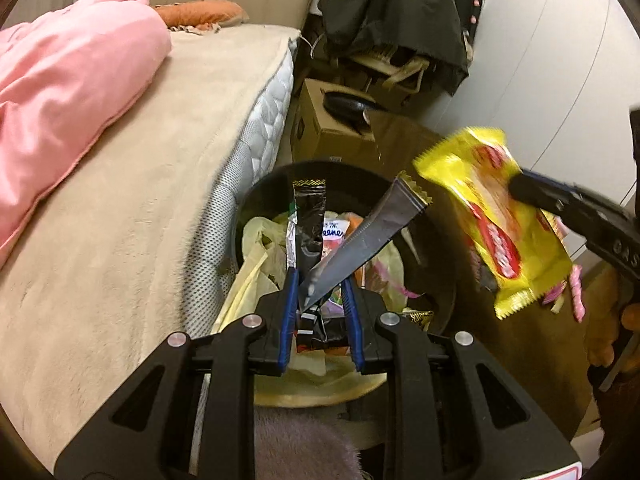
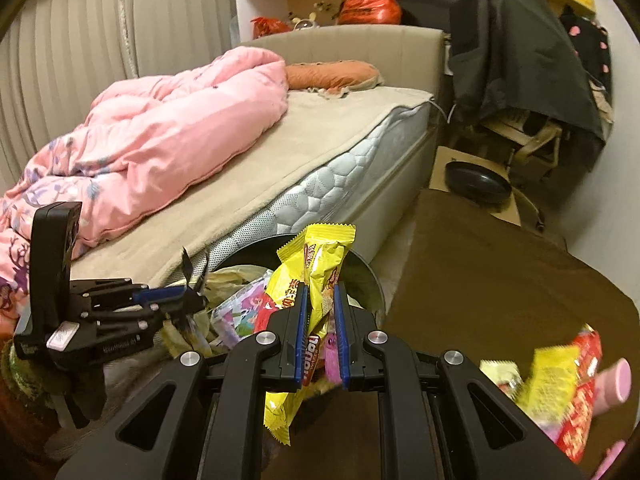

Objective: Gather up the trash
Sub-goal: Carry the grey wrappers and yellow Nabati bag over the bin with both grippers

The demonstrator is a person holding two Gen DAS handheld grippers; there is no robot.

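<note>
A black round trash bin (image 1: pixel 436 248) full of wrappers stands beside the bed; it also shows in the right wrist view (image 2: pixel 372 280). My left gripper (image 1: pixel 320 280) is over the bin, jaws apart, with black and silver sachet wrappers (image 1: pixel 352 240) between them. My right gripper (image 2: pixel 320 296) is shut on a yellow and red snack wrapper (image 2: pixel 316 276), held at the bin's right side. The same wrapper (image 1: pixel 496 220) and gripper (image 1: pixel 520 188) show in the left wrist view. The left gripper (image 2: pixel 188 296) shows in the right wrist view.
A bed with beige cover (image 1: pixel 120 220) and pink duvet (image 2: pixel 160 136) lies left of the bin. A brown table (image 2: pixel 500 280) at right holds more wrappers (image 2: pixel 560 392). A cardboard box (image 1: pixel 332 128) and a draped chair (image 2: pixel 520 60) stand behind.
</note>
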